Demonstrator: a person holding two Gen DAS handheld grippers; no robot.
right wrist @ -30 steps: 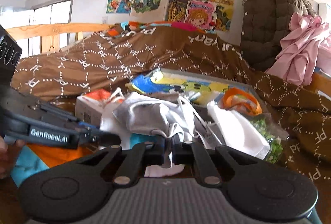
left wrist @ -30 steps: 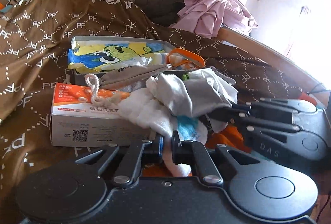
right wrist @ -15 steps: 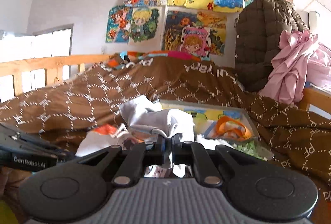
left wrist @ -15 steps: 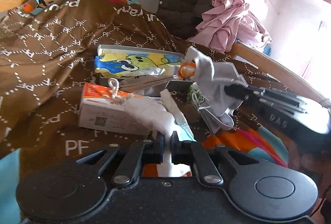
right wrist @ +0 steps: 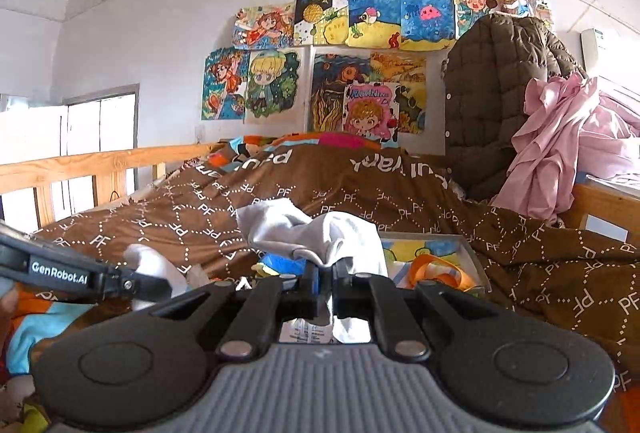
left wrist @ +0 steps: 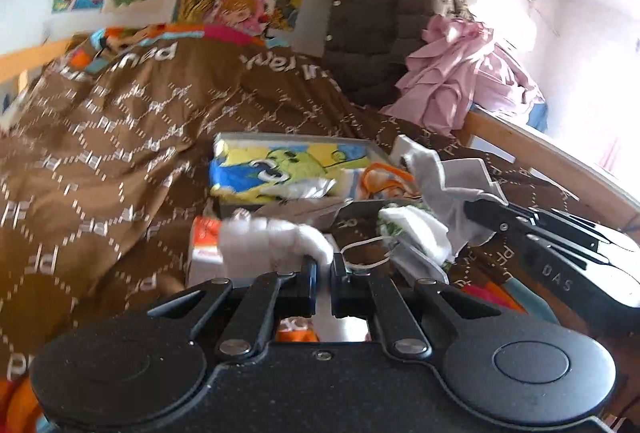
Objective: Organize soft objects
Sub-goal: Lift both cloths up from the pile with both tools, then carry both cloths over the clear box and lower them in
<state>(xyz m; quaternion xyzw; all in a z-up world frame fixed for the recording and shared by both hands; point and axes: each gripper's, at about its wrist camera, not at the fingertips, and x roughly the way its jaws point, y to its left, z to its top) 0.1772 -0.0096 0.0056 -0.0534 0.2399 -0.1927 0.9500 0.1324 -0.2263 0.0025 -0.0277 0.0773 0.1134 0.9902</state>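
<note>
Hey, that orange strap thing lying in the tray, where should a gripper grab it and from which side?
Grip the orange strap at its raised loop, coming from above: the loop arches up off the tray, so fingers could likely close across it. Both grippers are full now: left gripper holds white cloth, right gripper grey cloth.

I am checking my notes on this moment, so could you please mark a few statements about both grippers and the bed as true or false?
1. The right gripper is shut on a grey cloth. True.
2. The left gripper is open and holds nothing. False: it is shut on a white sock.
3. An orange strap lies in the tray. True.
4. The quilt is plain blue. False: it is brown with a white pattern.
</note>
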